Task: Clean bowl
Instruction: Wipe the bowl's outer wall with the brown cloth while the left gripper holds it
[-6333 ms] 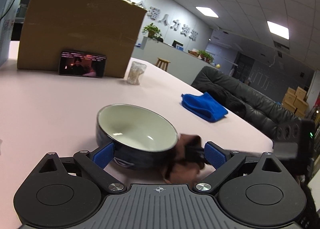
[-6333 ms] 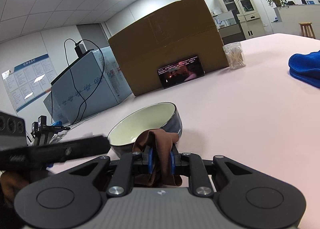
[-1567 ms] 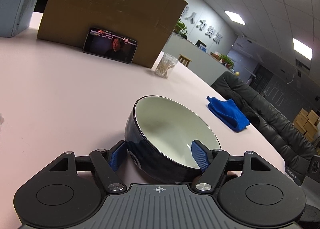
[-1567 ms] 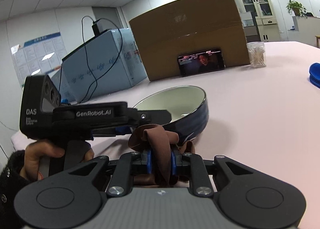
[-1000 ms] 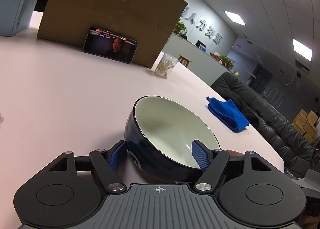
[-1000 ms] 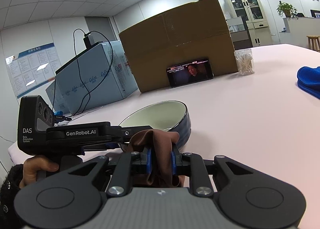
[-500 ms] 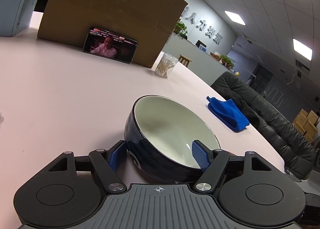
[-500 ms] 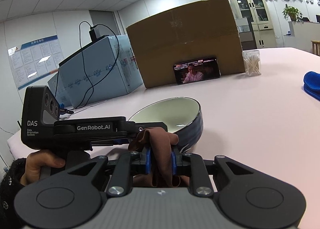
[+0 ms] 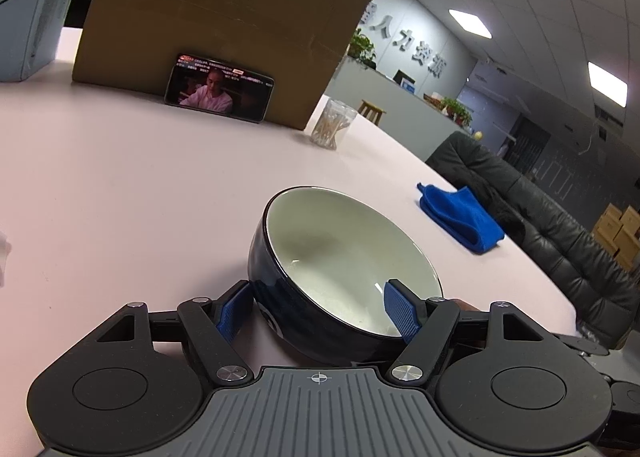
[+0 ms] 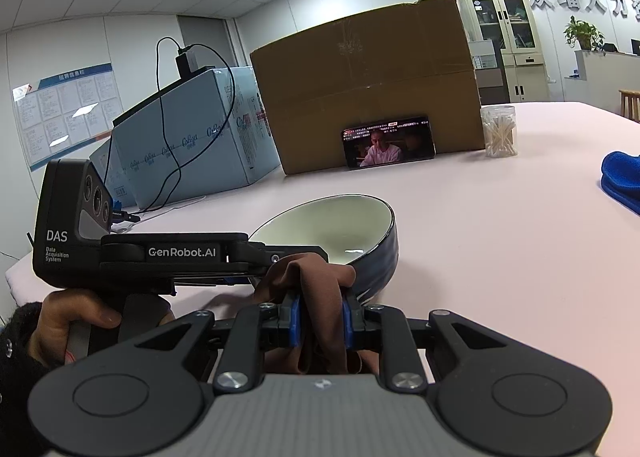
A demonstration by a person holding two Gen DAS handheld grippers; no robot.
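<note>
Pink table (image 9: 120, 185) bears bowl (image 9: 340, 257) clamped in left hand-held gripper (image 9: 318, 311).

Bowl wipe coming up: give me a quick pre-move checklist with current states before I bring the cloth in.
1. Left gripper grips the bowl: ok, blue pads sit on both sides, bowl tilted up off the table.
2. Right gripper holds the brown cloth: ok, pinched between the pads.
3. Cloth close to the bowl: ok, it sits just beside the near outer wall.
4. Cloth touching the bowl: cannot tell.
5. Bowl interior open for wiping: ok, nothing inside it.
6. Grip firm enough to resist wiping pressure: cannot tell.
</note>
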